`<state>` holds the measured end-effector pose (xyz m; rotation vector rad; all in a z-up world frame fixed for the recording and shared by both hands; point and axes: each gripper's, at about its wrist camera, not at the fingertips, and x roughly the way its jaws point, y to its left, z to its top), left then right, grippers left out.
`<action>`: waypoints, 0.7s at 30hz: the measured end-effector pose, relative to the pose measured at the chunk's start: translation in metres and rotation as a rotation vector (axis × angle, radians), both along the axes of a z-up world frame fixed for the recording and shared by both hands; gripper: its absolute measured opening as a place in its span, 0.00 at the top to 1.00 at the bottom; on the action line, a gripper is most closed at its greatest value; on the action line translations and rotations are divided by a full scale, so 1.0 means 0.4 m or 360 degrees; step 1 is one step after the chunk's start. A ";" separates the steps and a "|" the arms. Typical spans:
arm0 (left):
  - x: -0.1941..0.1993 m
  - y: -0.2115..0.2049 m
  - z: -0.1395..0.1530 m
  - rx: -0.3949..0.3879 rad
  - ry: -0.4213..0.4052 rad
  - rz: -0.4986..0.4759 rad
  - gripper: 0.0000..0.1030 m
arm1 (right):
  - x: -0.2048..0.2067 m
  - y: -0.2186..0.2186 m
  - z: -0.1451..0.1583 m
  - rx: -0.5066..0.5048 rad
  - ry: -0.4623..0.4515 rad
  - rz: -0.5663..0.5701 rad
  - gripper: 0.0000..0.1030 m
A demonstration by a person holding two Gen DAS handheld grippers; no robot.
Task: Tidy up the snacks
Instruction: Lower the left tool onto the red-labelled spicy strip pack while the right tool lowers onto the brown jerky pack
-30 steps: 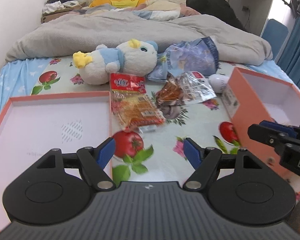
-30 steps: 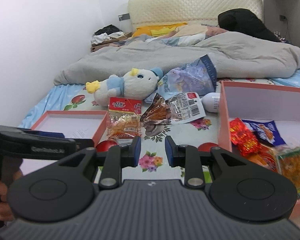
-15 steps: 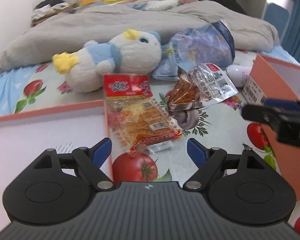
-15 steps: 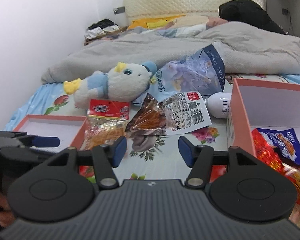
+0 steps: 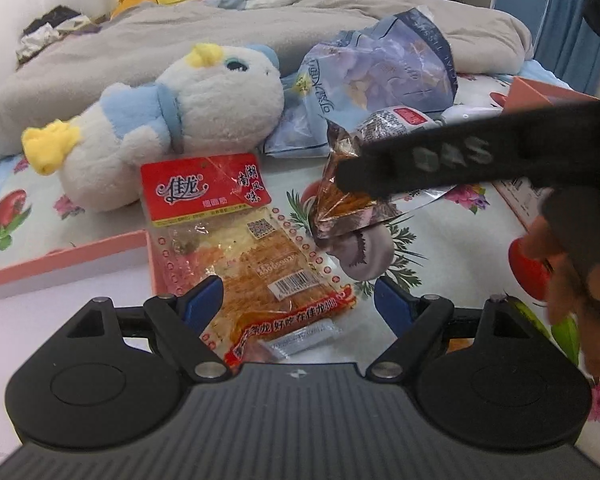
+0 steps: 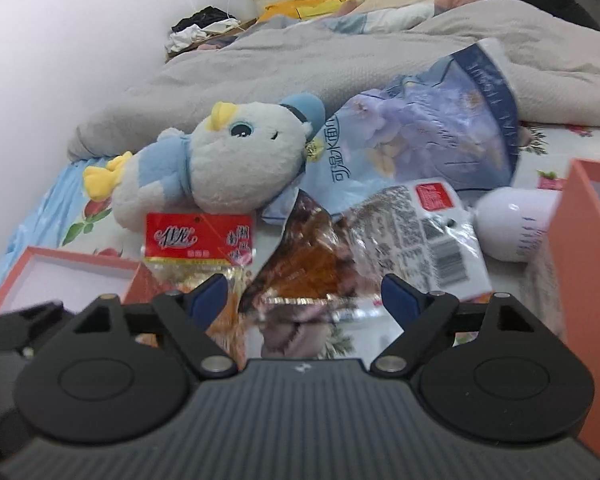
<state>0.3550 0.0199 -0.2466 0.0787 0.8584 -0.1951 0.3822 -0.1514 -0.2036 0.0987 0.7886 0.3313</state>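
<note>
The red-headed snack packet (image 5: 236,248) lies flat on the fruit-print sheet (image 5: 4,216), its lower end between the blue pads of the left gripper (image 5: 298,300), whose jaws stand wide apart and grip nothing. One second ago that packet sat well ahead of the fingers; the left tool has since closed in until the fingertips bracket the packet's bottom seal.

The foil-and-clear snack packet (image 6: 364,256) lies just beside the first, to its right, and now fills the gap of the right gripper (image 6: 304,300). The right jaws were nearly together one second ago and are now spread wide (opened during the approach). No contact is evident on either packet.

Judgement: both tools are staged for pickup, neither grasp made. Each packet is thin and crinkly, so a pinch on an edge seems more likely to hold than one on the flat face.

Surroundings: the shallow orange lid (image 5: 60,256) touches the red packet's left edge. The deep orange box (image 6: 584,248), presumably the destination, stands at the right. A plush bird (image 6: 228,172), a blue tissue pack (image 6: 428,136) and a white bottle (image 6: 512,224) lie behind the snacks. The right tool's arm crosses the left wrist view, so the two paths run close together.
</note>
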 end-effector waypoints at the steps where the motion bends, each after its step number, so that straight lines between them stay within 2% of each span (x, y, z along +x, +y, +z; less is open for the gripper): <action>1: 0.006 0.002 -0.005 -0.0005 0.0007 0.0006 0.17 | 0.014 0.005 -0.006 0.0010 0.0003 -0.0018 0.17; 4: 0.016 0.010 -0.021 -0.0036 0.0031 0.0020 0.17 | 0.054 0.018 -0.029 0.0002 0.0020 -0.0062 0.17; 9: 0.021 0.031 -0.045 -0.0071 0.0063 0.0086 0.17 | 0.096 0.045 -0.070 -0.0117 0.0031 -0.0074 0.17; 15: 0.027 0.034 -0.053 -0.0070 0.0074 0.0114 0.17 | 0.089 0.060 -0.099 -0.0238 -0.0005 -0.0063 0.16; 18: 0.030 0.025 -0.055 -0.0046 0.0078 0.0122 0.17 | 0.081 0.061 -0.108 -0.0278 -0.0024 -0.0071 0.22; 21: 0.028 0.024 -0.055 -0.0037 0.0077 0.0131 0.17 | 0.070 0.061 -0.105 -0.0312 -0.0043 -0.0069 0.32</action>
